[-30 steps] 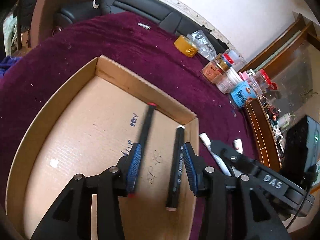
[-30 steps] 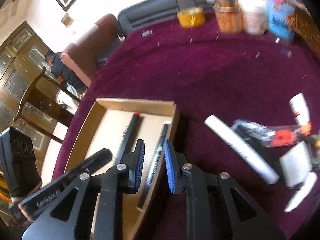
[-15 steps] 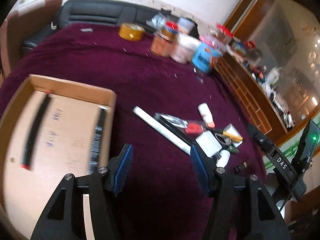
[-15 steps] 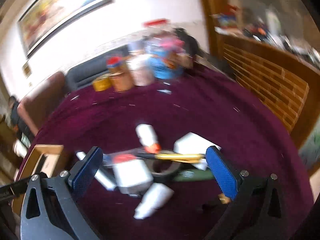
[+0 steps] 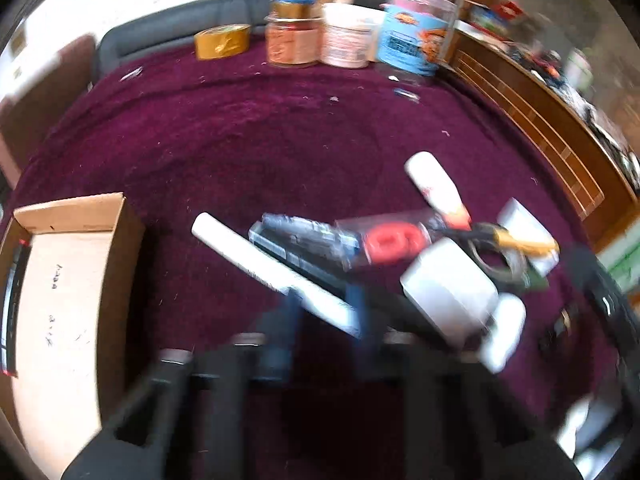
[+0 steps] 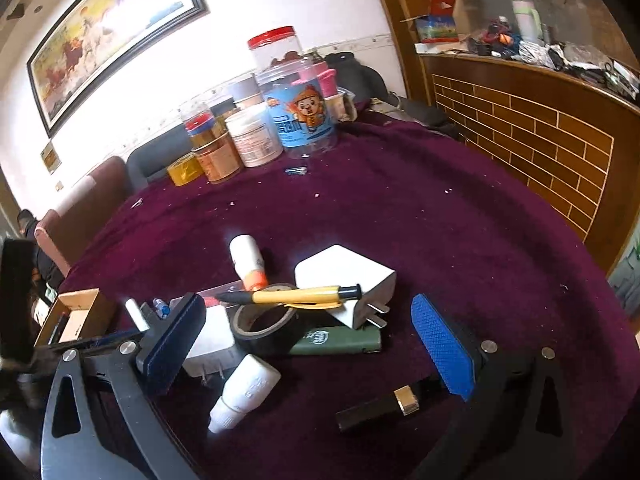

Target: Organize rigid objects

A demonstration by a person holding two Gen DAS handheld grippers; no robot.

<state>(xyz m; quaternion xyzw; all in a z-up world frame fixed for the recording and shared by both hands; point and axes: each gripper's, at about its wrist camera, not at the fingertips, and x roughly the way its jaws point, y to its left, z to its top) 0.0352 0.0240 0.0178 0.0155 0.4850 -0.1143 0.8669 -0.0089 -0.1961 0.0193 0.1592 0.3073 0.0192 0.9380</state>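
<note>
A jumble of small rigid objects lies on the maroon tabletop (image 6: 460, 220): a yellow pen (image 6: 298, 295) across a black tape roll (image 6: 262, 326), white charger (image 6: 344, 274) touching. Beside the pile, the cardboard box (image 5: 60, 300) holds a black marker (image 5: 10, 304). Right tongs (image 6: 308, 346) gape wide around the pile; left tongs (image 5: 326, 312) are blurred, slightly apart.

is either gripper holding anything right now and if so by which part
The right gripper is open and empty above the pile. The left gripper straddles the white tube, too blurred to tell.
</note>
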